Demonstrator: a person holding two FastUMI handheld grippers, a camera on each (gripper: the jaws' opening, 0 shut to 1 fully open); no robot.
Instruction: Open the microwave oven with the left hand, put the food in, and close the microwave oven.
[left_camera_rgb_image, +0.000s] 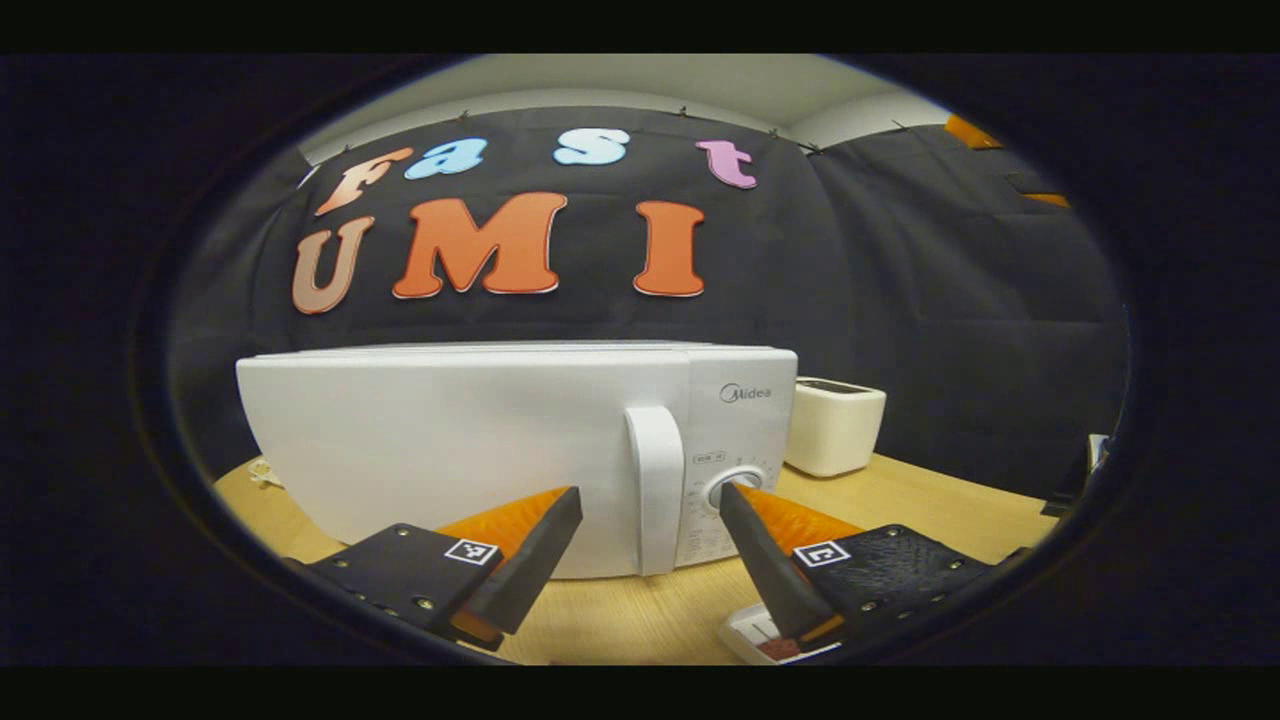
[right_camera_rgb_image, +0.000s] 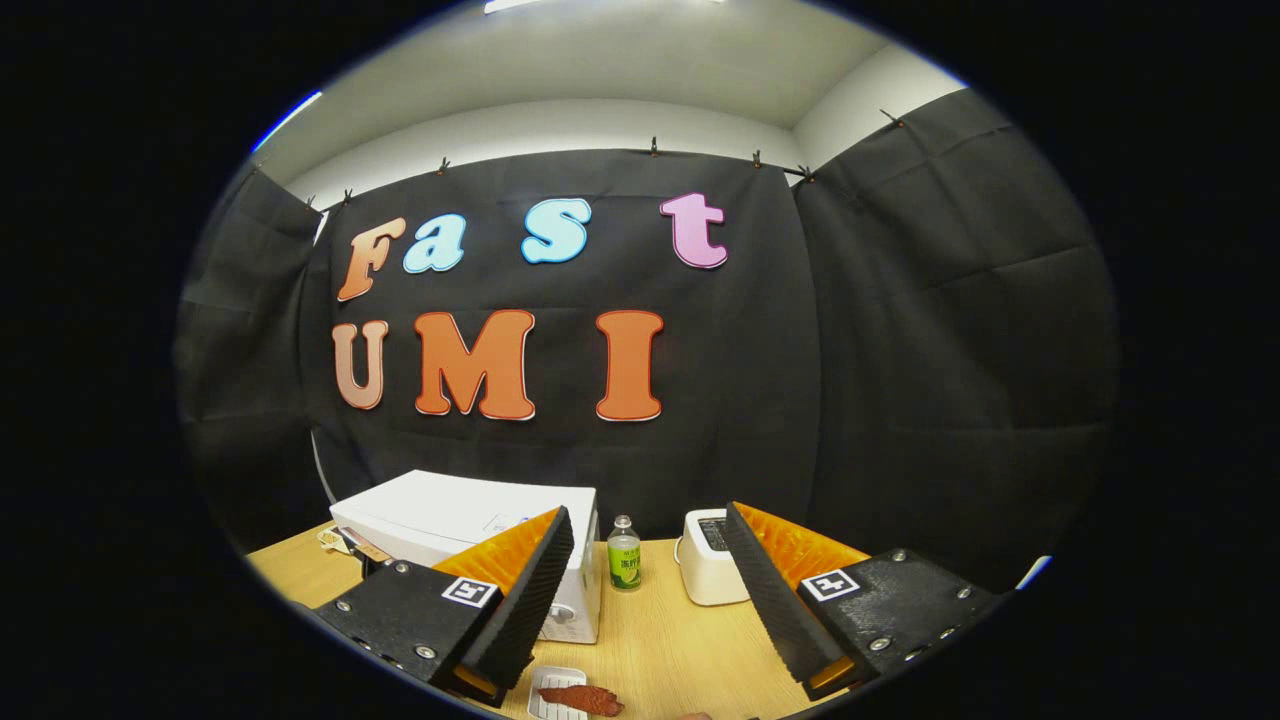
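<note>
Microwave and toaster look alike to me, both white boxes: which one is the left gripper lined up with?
The microwave: its handle sits between the open left gripper fingers. The smaller toaster stands off to its right.

Your left gripper view: tray (left_camera_rgb_image: 765, 632) cut off at bottom edge, contents unclear. Microwave (left_camera_rgb_image: 470, 450) panel markings too small. Right gripper view: food (right_camera_rgb_image: 582, 700) clipped by bottom edge.

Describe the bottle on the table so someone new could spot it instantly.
Start at the white microwave on the wooden table, against the black cloth wall. Just to its right in the right gripper view, in the gap before the white toaster, stands a small upright bottle. It is the slim clear item with a green label between two boxy white appliances.
</note>
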